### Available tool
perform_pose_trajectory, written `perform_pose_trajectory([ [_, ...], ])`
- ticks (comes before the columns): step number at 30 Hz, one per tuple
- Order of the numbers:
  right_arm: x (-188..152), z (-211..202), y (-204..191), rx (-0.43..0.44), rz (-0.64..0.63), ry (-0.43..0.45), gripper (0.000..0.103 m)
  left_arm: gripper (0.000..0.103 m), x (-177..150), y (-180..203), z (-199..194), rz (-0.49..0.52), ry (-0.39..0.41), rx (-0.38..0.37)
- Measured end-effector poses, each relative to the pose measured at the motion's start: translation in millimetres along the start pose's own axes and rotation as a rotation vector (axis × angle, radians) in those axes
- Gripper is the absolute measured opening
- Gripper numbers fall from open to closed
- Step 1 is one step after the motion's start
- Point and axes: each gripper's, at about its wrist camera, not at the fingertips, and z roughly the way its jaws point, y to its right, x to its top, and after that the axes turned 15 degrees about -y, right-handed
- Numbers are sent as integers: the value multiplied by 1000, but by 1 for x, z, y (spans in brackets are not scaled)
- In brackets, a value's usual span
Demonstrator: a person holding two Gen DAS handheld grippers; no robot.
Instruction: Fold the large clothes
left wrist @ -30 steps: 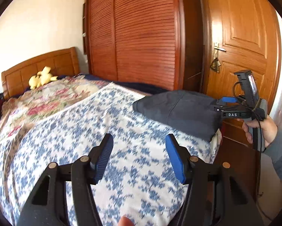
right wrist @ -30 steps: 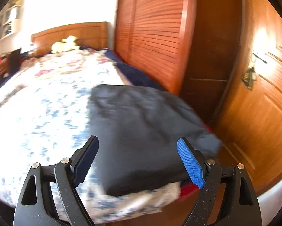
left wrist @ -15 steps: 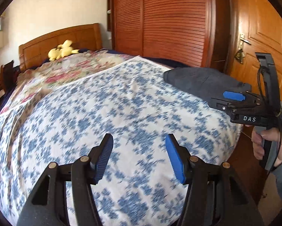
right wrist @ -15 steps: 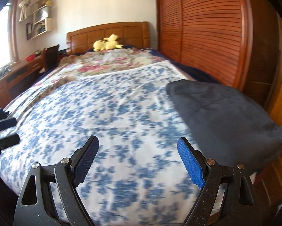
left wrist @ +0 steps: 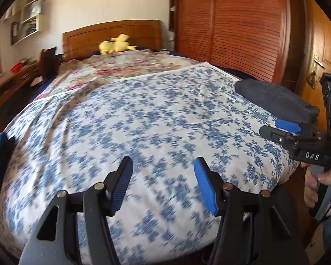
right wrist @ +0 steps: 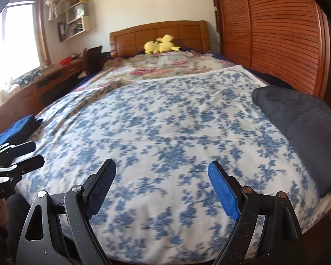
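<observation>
Both grippers hover over the blue-floral bedspread (right wrist: 165, 132), jaws spread, holding nothing: left gripper (left wrist: 163, 185), right gripper (right wrist: 162, 187). Folded dark grey garment (right wrist: 302, 121) lies at the bed's right edge by the wardrobe (right wrist: 276, 33). Only the right wrist view shows the window (right wrist: 17, 42); only the left shows the door (left wrist: 324, 50). Blue garment (right wrist: 15, 128) sits at the bed's left edge.

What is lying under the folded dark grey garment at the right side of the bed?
The folded dark grey garment rests on the blue floral sheet, near the bed's right edge. Whether anything else lies beneath it cannot be seen; the garment covers that spot.
</observation>
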Motion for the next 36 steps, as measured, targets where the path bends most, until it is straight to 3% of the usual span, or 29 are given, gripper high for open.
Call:
perform_pose_trajectory([
  [10, -3, -23, -76, 88, -84, 46, 87, 57, -26, -44, -64, -107, 105, 70],
  [17, 6, -63, -110, 122, -115, 138, 87, 57, -31, -62, -104, -140, 201, 116],
  [25, 6, -94, -122, 125, -126, 211, 87, 57, -36, -71, -121, -157, 249, 148],
  [36, 5, -91, -119, 112, -117, 202, 87, 57, -38, -69, -117, -163, 245, 146],
])
